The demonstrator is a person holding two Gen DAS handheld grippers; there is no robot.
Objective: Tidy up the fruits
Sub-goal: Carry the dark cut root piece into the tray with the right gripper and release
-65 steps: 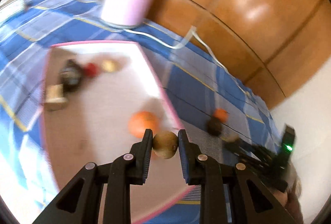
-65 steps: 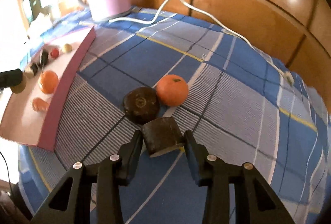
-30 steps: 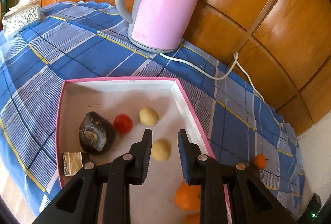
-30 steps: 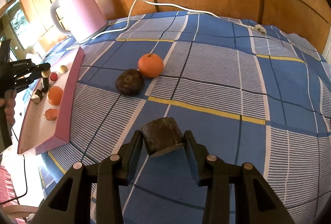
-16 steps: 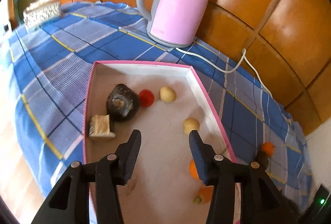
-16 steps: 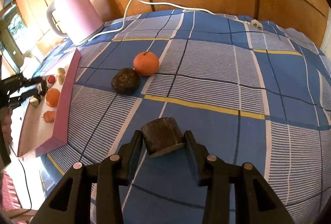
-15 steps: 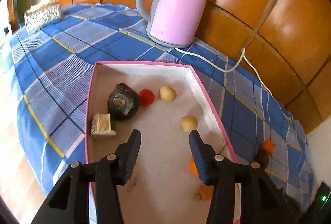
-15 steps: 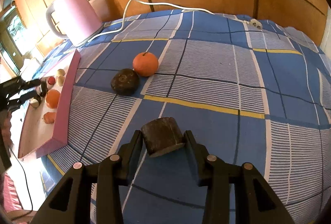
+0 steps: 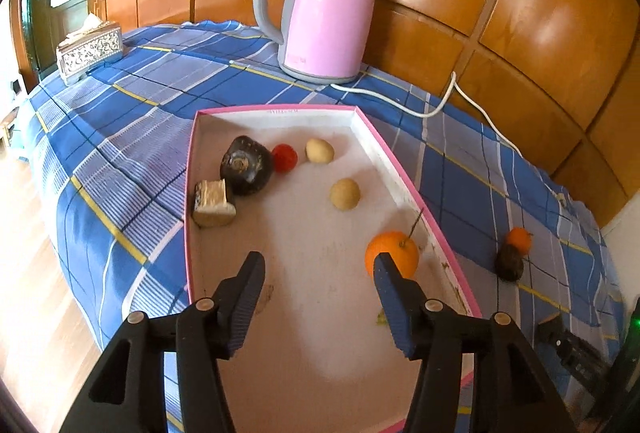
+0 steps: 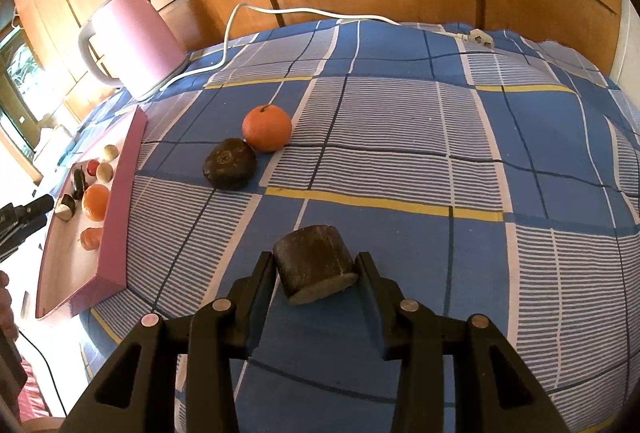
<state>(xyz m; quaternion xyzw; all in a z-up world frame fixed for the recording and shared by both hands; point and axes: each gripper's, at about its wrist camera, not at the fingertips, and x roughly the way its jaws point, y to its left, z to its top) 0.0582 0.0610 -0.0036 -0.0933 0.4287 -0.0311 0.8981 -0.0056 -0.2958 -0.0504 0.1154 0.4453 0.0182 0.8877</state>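
A pink-rimmed tray (image 9: 280, 110) lies on the blue plaid cloth. It holds a dark round fruit (image 9: 247, 166), a cut dark piece (image 9: 213, 198), a small red fruit (image 9: 285, 157), two pale round fruits (image 9: 319, 150) (image 9: 345, 194) and an orange (image 9: 392, 253). My left gripper (image 9: 318, 287) is open and empty above the tray's near half. My right gripper (image 10: 316, 273) is shut on a dark cut fruit chunk (image 10: 314, 262), held above the cloth. An orange (image 10: 267, 128) and a dark round fruit (image 10: 229, 163) lie on the cloth beyond it, touching. The tray (image 10: 120, 177) is at far left.
A pink kettle (image 9: 324, 13) stands behind the tray, its white cord (image 9: 452, 101) trailing right along the wood-panelled wall. A tissue box (image 9: 89, 49) sits at the far left of the table. The table edge drops to the floor on the left.
My left gripper has let go of the pale fruit in the tray, opened wide and drawn back. My right gripper keeps holding the dark chunk, lifted away from the orange and dark fruit.
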